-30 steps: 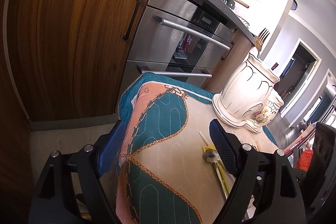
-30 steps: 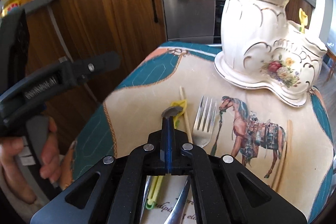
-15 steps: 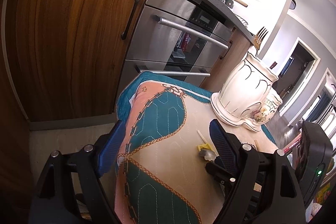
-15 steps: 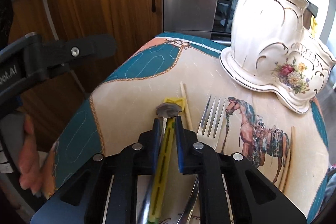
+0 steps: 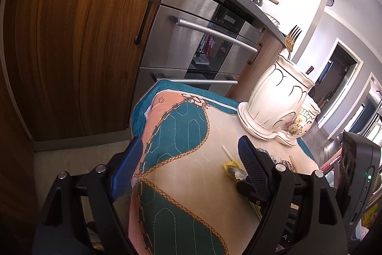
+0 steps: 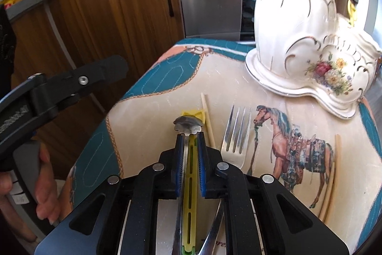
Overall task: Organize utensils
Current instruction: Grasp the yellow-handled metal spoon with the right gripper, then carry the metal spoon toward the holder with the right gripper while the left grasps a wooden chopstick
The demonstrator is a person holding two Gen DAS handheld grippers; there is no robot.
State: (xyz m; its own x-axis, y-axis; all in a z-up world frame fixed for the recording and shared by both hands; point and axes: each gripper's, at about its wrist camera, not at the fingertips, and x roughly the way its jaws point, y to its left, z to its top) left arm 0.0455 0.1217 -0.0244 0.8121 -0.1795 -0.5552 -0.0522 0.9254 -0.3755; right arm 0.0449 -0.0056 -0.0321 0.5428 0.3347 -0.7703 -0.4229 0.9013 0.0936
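My right gripper (image 6: 190,135) stands slightly open, its blue pads astride a silver utensil handle (image 6: 188,124) and a yellow plastic utensil (image 6: 191,173) that lie on the cloth. A silver fork (image 6: 235,133) and pale chopsticks (image 6: 207,116) lie just right of them. The white ceramic utensil holder (image 6: 298,23) stands at the back right with a gold fork (image 5: 291,38) in it. My left gripper (image 5: 188,159) is open and empty over the table's left edge. The holder also shows in the left wrist view (image 5: 277,102).
A patterned teal, pink and cream tablecloth (image 5: 181,142) covers the small table. Wooden cabinets (image 5: 71,40) and a steel oven (image 5: 198,40) stand close behind. Another chopstick (image 6: 334,173) lies at the right by the horse print.
My right gripper has opened from shut to a narrow gap and moved forward along the silver and yellow handles. The left gripper has drifted slightly back and left.
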